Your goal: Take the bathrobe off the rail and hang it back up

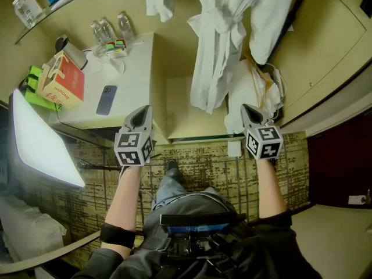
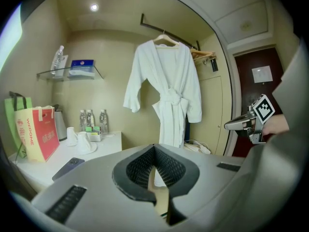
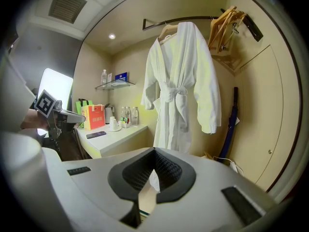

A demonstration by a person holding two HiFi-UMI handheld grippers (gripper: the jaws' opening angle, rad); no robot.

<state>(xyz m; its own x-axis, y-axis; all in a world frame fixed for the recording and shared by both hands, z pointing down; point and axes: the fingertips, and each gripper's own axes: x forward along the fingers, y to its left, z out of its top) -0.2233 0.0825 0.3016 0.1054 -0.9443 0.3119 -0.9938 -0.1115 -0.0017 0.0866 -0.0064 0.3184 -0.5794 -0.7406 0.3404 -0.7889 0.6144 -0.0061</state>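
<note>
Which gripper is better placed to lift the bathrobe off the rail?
Probably the right. In the head view the right gripper is nearer the bathrobe, while the left gripper is farther off, by the table. Both are shut and empty.

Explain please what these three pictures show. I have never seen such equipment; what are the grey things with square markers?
A person holds a two-jaw tool in each hand: the left gripper and the right gripper. One picture comes from a camera on the person's head, looking down; the other two from cameras riding on the grippers. Both grippers are shut and hold nothing. Ahead, a white bathrobe hangs from the rail. On the white counter are a phone, a red paper bag and water bottles.
</note>
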